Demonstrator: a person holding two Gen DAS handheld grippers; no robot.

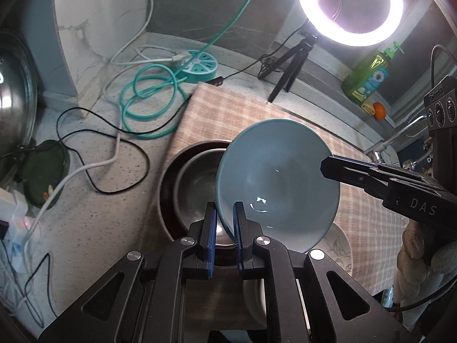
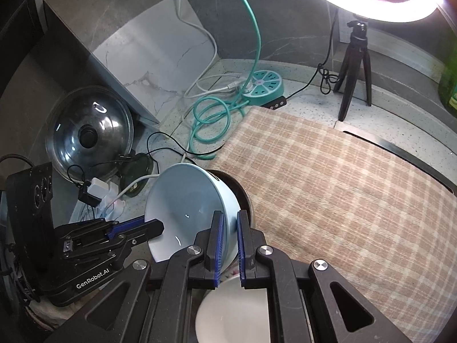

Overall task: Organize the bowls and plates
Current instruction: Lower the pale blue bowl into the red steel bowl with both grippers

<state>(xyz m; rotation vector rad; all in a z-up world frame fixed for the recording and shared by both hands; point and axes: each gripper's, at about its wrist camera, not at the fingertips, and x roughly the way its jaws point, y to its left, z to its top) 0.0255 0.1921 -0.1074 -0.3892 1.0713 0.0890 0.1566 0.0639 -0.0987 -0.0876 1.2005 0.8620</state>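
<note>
Holding the blue bowl up in the air, tipped on its side, above the metal bowl on the checked cloth, likely for stacking. Pinching its rim from two sides, for steadiness: left claw and right claw both squeezing tight on the blue bowl.

bowl above nested bowls, on cloth

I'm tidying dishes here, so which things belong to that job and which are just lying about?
Job: blue bowl, held by both grippers; steel bowl nested in a dark bowl; white plate.

Lying about: ring light, teal cable, pot lid, soap bottle.
</note>
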